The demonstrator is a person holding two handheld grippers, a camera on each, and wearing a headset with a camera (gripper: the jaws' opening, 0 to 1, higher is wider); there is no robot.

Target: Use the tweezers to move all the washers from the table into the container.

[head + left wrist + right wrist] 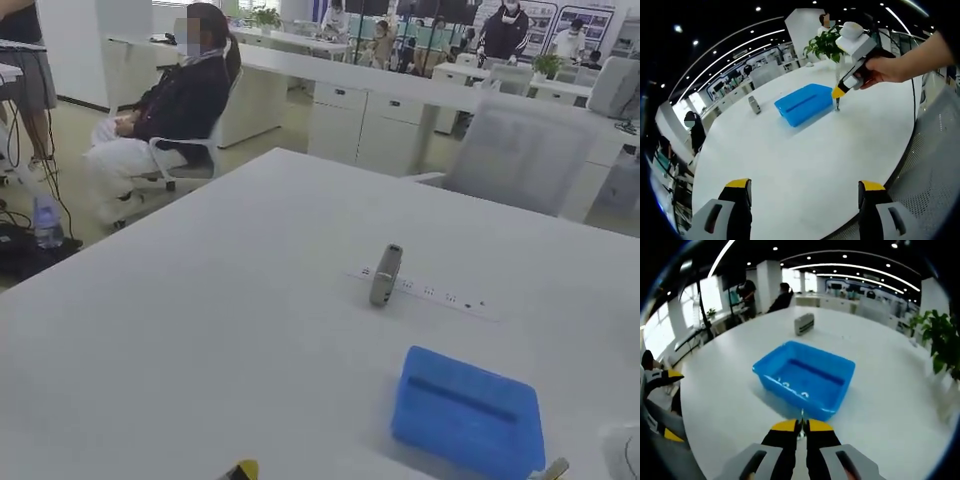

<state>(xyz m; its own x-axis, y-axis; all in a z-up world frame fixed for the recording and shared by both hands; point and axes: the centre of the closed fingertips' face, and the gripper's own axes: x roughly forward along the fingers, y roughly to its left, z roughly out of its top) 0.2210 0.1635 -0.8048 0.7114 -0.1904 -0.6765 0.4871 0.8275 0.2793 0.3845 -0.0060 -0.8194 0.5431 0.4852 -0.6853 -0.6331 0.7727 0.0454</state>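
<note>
We work on a wide white table (200,330). The worry there is its pale surface: any washer left on it would be too small and too faint for us to pick out, so one could easily be missed.

Next comes the blue container (790,397), sitting flat and open-topped. It looks light and nothing braces it. A sideways knock from a tool could slide it or jolt what lies inside.

The left gripper (804,184) hangs over the table edge with its jaws spread wide and nothing between them, well apart from the container. From there it offers no steadying.

The right gripper (801,426), gripped in a hand (880,70), has its jaws pressed together on the tweezers (801,416). In the left gripper view, the tweezers point down at the table just beside a corner of the container. We cannot tell whether the tip touches the surface. We judge that pushing down hard could twist the thin tool in the jaws or skid its tip into the container wall. Whether the tip carries anything we cannot tell; if it does, a loose pinch could flick the piece away.

The washers (804,395) that we can make out are small pale rings on the container's floor. They are slick, flat things, likely to slip from fine tips partway over the rim.
</note>
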